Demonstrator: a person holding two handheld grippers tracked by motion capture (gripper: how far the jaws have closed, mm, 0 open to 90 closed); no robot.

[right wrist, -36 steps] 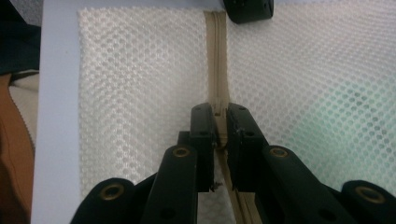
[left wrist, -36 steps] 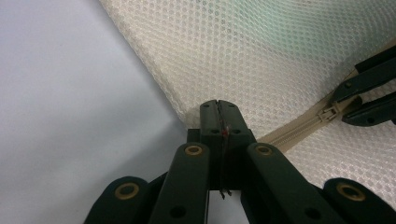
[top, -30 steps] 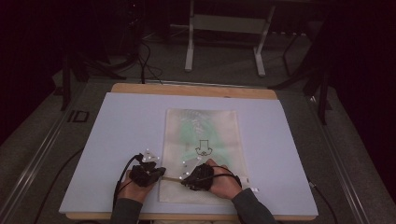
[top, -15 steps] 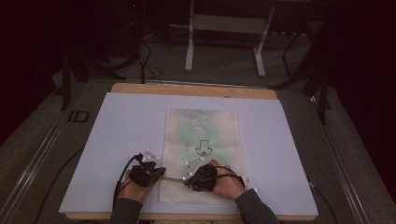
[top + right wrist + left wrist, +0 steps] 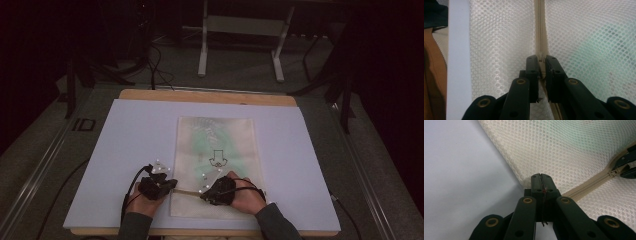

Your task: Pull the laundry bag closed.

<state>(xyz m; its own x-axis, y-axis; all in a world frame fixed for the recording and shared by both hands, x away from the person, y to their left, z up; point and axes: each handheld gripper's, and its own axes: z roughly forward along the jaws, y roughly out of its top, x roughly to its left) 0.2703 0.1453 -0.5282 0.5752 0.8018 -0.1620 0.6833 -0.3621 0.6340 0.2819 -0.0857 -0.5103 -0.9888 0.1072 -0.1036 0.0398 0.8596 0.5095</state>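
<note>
The cream mesh laundry bag (image 5: 216, 165), flat and rectangular with something pale green showing through its netting, lies in the middle of the white-covered surface (image 5: 125, 150), its long side running away from me. What matters is the beige zipper (image 5: 187, 192) across the bag's near end: its long axis runs crosswise, left to right between my two hands, not along the bag.

My left claw (image 5: 172, 184) sits at the bag's near left corner, at the left end of that zipper line. In the left gripper view its jaws are pressed together with only a thin sliver between them, pinching the bag's corner edge (image 5: 529, 181) right where the zipper tape (image 5: 586, 187) starts; the tape runs off up and to the right towards the other claw, which shows dark at the frame's edge.

My right claw (image 5: 204, 194) is further along the same line, to the right, over the bag itself. In the right gripper view its jaws are closed from both sides on the small zipper pull (image 5: 542, 58), with the zipper track (image 5: 539, 27) running straight ahead of them.

So the two claws sit on one axis, left one anchoring the corner, right one holding the slider, a short run of zipper stretched between them. I judge the coming move to be a slide of the right claw along that crosswise line, away from the left claw, while the left keeps the corner from following. If I pull off the axis, the mesh will likely bunch and the slider jam.
</note>
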